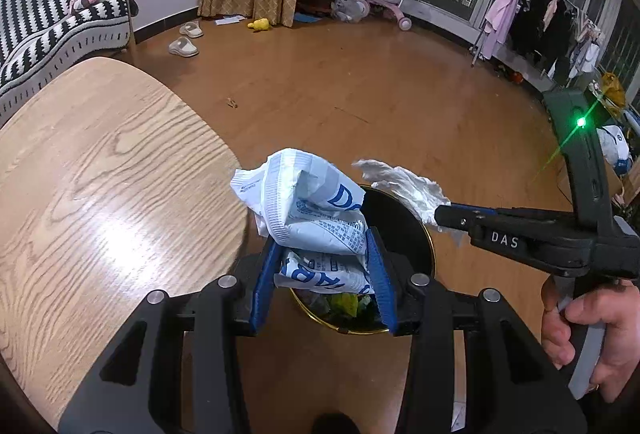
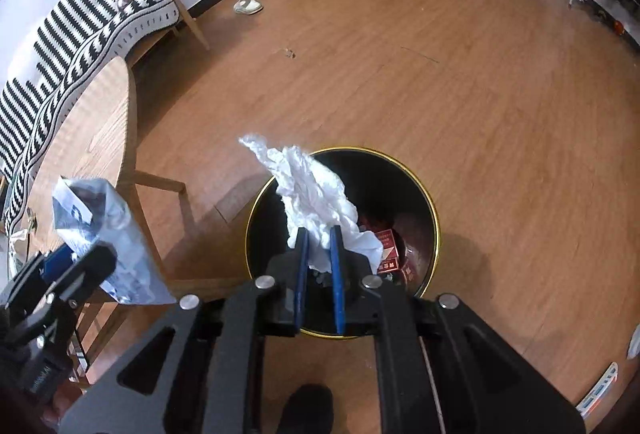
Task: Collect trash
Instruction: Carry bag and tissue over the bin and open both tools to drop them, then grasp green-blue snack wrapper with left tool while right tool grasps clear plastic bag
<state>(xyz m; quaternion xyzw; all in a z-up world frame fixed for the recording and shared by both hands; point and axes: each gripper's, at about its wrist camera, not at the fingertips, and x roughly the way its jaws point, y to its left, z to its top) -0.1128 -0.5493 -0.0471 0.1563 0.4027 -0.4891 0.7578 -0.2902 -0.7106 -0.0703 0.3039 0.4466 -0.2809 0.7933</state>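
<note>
Left gripper (image 1: 326, 270) fingers clamp a light, crinkly white wrapper (image 1: 308, 205); right gripper (image 2: 319, 258) fingers pinch a soft, crumpled tissue (image 2: 316, 189), both over the bin (image 2: 434, 230), lower centre.

Each wrist view looks steeply down along its own claw, close above the bin (image 1: 404, 222) (image 2: 424, 193); both share bin, bench edge (image 1: 120, 153) (image 2: 108, 121) and floor.

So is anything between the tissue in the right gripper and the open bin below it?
Nothing visible. The tissue, pinched in the right gripper, hangs right over the bin, whose mouth is open and lidless.
</note>
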